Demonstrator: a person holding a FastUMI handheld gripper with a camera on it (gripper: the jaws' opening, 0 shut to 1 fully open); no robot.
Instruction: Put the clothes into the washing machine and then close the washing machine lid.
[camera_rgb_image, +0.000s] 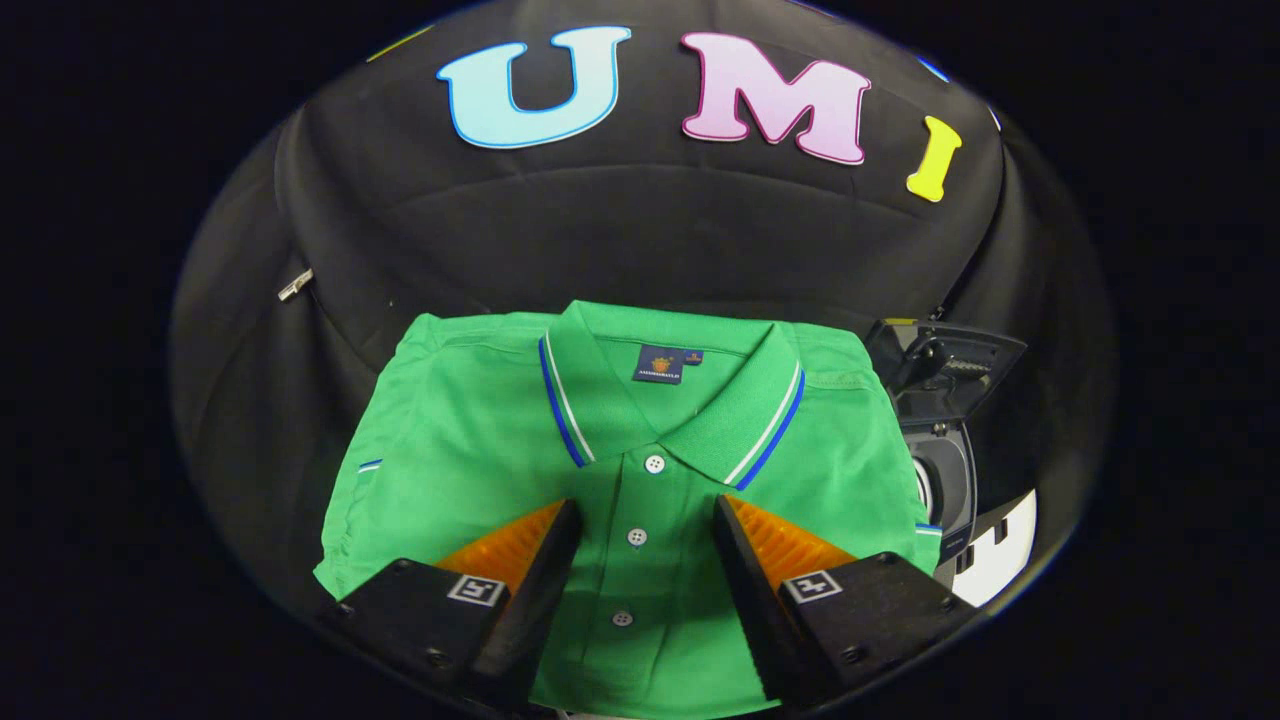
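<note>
Between the spread fingers of the tool (645, 535), gripping nothing, sits the button placket of the folded green polo shirt (480, 440) on the black-draped counter. Washing machine (945, 470), lid up, sits by the shirt's right edge. Risk: pinching one layer only, so the fold opens and drags.

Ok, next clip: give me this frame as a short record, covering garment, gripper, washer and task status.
garment: folded green polo shirt with blue-and-white striped collar, lying flat on black cloth
gripper: gripper open, fingers either side of the button placket, whether touching unclear
washer: small dark washing machine beside the shirt, lid up
task status: shirt not yet in machine
</note>
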